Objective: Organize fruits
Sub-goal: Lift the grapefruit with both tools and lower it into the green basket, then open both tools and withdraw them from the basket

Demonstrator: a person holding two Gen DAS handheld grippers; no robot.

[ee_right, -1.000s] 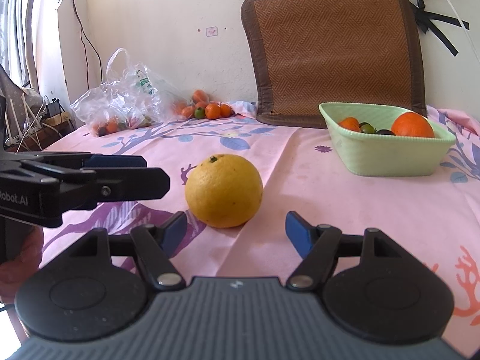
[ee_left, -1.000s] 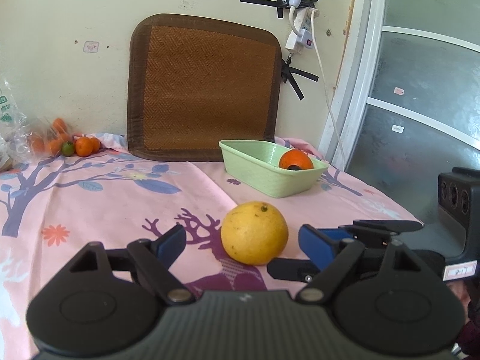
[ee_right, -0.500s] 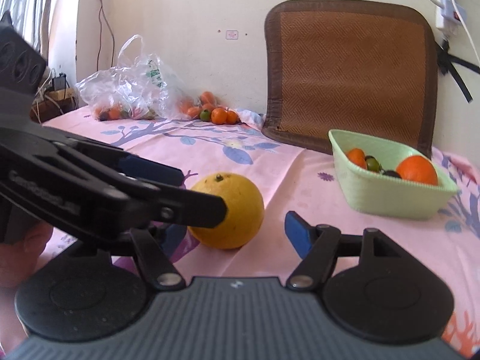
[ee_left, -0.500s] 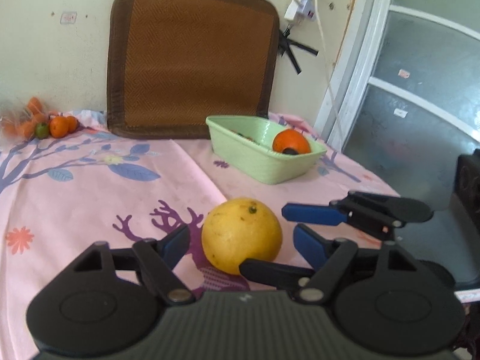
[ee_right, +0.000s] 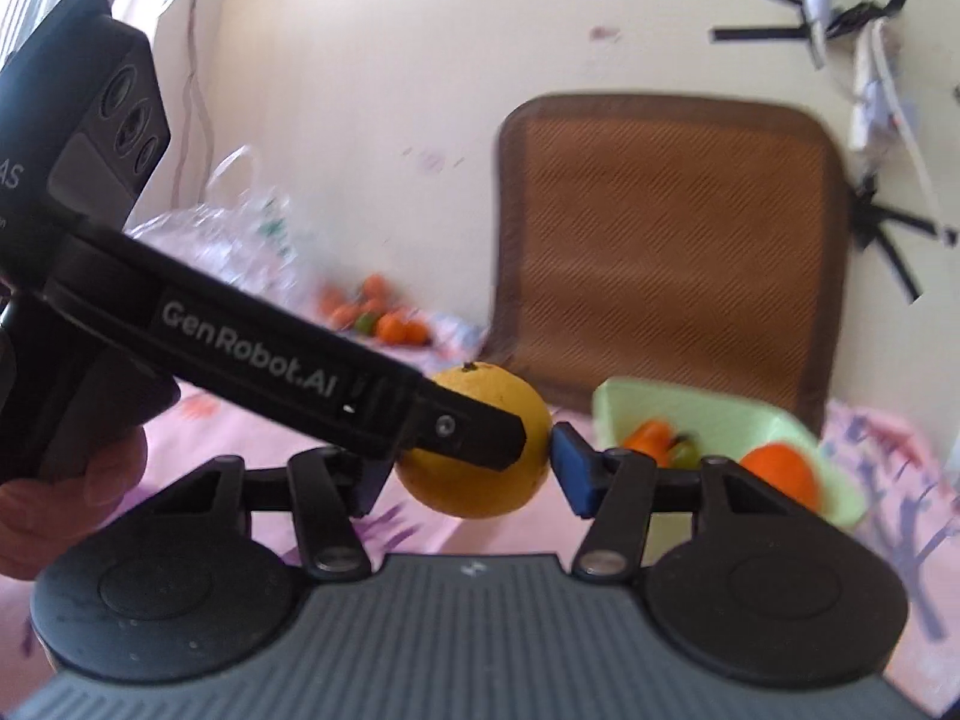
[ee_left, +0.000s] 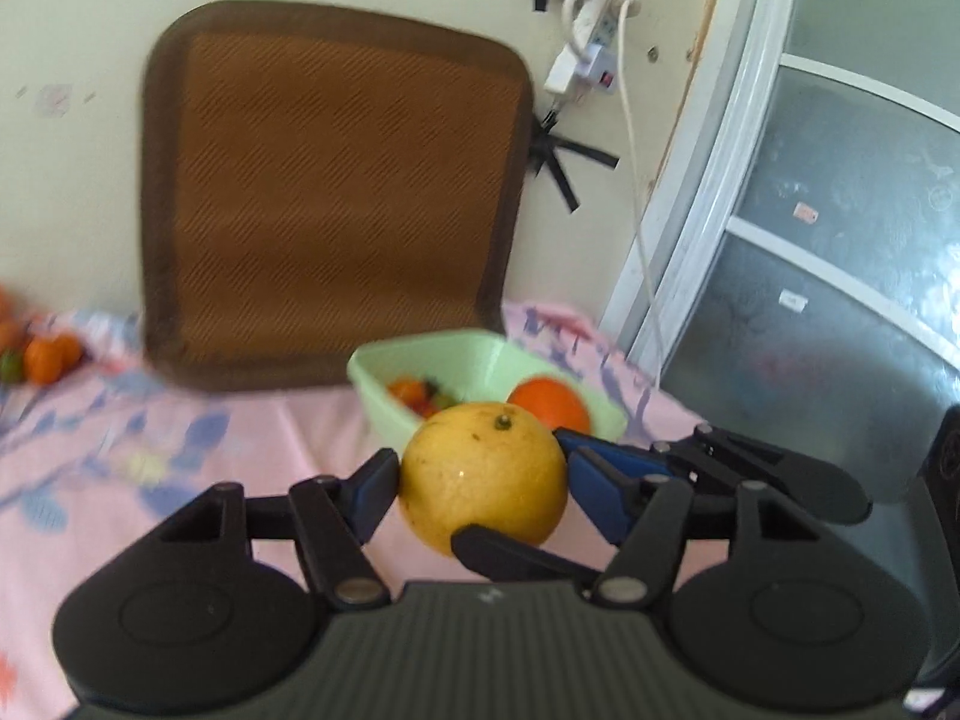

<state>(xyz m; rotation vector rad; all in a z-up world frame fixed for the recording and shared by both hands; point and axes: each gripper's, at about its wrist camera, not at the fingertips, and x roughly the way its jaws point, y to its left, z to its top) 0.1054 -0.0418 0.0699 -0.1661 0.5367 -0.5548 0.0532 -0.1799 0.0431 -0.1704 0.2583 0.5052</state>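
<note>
A large yellow citrus fruit (ee_left: 483,474) (ee_right: 480,495) hangs just above the pink tablecloth (ee_left: 120,480). Both grippers hold it crosswise, and both sets of jaws are closing. My left gripper (ee_left: 483,492) has its blue pads pressed on the fruit's left and right sides. My right gripper (ee_right: 471,477) grips it too; its right pad touches the peel, and its left pad is hidden behind the left gripper's finger (ee_right: 456,426). Behind the fruit stands a light green basket (ee_left: 480,354) (ee_right: 720,414) holding an orange (ee_left: 549,405) (ee_right: 780,474) and small fruits (ee_left: 420,393).
A brown woven mat (ee_left: 336,192) leans on the wall behind the basket. Small oranges (ee_left: 45,357) and a clear plastic bag (ee_right: 240,240) lie at the table's far left. A power strip with cable (ee_left: 585,54) hangs by the glass door (ee_left: 840,300). A hand (ee_right: 72,510) holds the left gripper.
Both grippers closed in on the yellow fruit from opposite sides and now grip it. The fruit has risen off the cloth and sits closer to the green basket.
</note>
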